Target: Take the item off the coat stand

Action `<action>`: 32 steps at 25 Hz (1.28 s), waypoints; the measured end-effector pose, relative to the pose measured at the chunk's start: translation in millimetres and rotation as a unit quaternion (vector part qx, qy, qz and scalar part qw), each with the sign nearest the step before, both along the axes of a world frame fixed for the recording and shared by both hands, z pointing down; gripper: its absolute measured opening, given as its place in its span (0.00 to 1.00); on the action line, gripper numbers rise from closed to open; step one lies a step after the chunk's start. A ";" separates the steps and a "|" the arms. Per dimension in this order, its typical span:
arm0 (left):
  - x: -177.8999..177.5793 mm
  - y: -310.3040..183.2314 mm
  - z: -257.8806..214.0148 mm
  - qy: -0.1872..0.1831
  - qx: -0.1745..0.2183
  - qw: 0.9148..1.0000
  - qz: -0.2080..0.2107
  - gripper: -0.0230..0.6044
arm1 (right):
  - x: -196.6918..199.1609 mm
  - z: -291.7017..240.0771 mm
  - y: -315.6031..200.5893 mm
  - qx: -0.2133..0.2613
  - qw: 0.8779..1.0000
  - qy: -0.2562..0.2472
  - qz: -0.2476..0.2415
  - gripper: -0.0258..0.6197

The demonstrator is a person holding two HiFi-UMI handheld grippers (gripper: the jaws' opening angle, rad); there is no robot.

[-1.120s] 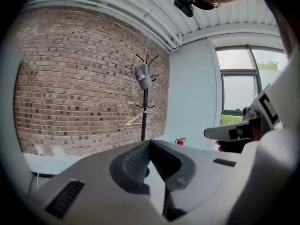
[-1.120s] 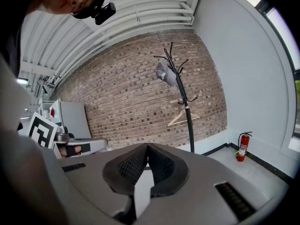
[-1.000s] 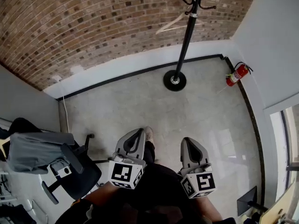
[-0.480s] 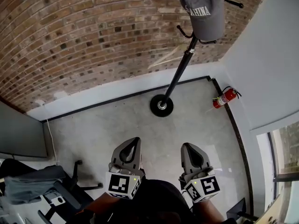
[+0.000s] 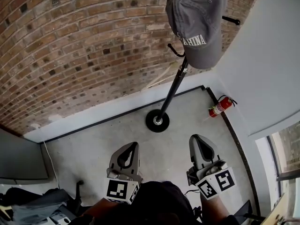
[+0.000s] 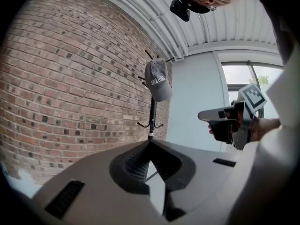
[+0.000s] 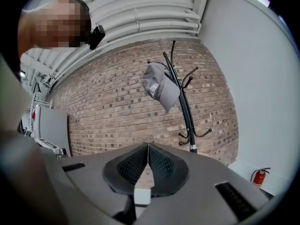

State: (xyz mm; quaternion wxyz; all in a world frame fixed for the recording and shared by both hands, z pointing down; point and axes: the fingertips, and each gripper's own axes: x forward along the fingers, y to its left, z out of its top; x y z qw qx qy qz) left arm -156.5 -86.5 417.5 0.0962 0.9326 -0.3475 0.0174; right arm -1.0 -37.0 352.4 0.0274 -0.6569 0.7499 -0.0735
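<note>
The gray baseball cap (image 5: 199,22) hangs on a top hook of the black coat stand (image 5: 174,90), well ahead of and above both grippers. The left gripper (image 5: 132,146) and right gripper (image 5: 197,138) are both clenched on nothing, side by side, well apart from the stand

my views are bright and evenly lit. daylight pours through the window (image 6: 236,78) on my right and burns out white. the floor (image 5: 187,111) shows only soft shadows. both gripper views bend the brick wall (image 7: 117,111) and darken at their round edges; my fingers (image 7: 161,165) blur up close.
</note>
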 end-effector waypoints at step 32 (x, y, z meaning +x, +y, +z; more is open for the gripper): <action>108.3 -53.8 -37.1 -0.042 0.030 0.973 -0.226 0.08 | 113.0 -138.6 -168.1 0.154 0.914 -0.091 -0.365 0.25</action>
